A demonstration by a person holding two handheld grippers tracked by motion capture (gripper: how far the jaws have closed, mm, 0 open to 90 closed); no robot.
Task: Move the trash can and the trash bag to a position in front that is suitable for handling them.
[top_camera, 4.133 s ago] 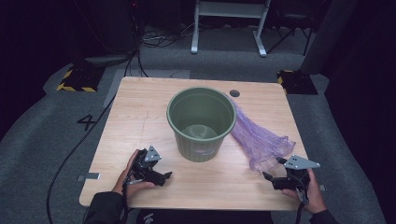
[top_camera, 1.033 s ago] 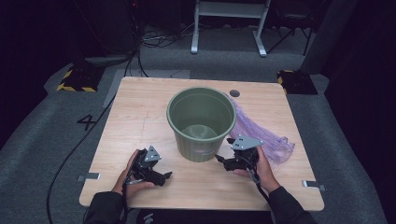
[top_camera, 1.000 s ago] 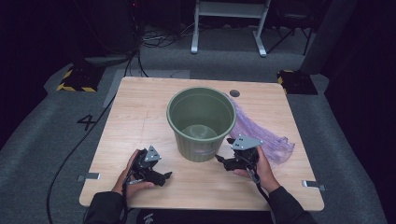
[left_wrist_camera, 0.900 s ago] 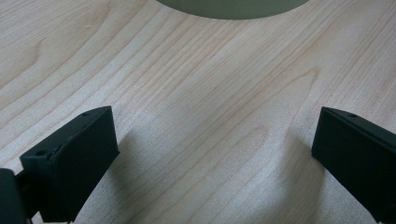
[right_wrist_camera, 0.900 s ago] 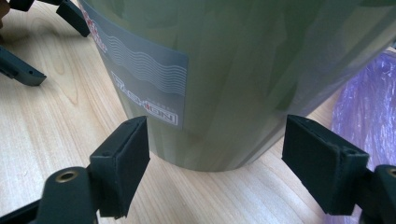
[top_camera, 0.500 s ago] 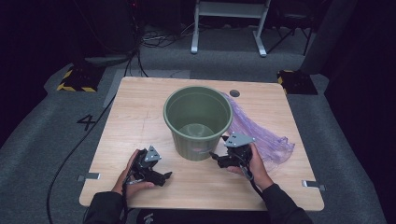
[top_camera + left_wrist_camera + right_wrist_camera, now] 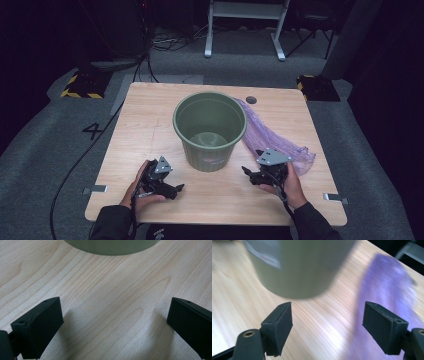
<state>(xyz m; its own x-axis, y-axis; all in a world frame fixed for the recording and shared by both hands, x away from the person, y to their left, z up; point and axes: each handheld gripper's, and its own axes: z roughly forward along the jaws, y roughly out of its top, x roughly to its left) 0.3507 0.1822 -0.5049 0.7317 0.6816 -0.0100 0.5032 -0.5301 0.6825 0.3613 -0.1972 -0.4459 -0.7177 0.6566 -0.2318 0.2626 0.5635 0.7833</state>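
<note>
My right gripper point(image 7: 252, 175) wide, empty, near green bin point(image 7: 210, 130), purple mesh bag point(image 7: 272, 137) beside it, my left gripper point(image 7: 172, 189) wide, empty, on table point(image 7: 150, 115)

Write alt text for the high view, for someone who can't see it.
A round green plastic bucket stands on a light wooden table, a purple mesh bag lying beside it. A person's left gripper and right gripper, both open, flank its base.

Bucket point(image 7: 210, 131): olive green, white label with red marks on its side. Mesh bag point(image 7: 272, 140): translucent purple, fine net pattern. Desk point(image 7: 150, 120): pale wood grain. Both tongs, left point(image 7: 172, 190) and right point(image 7: 248, 173): black, grey top plates.
</note>
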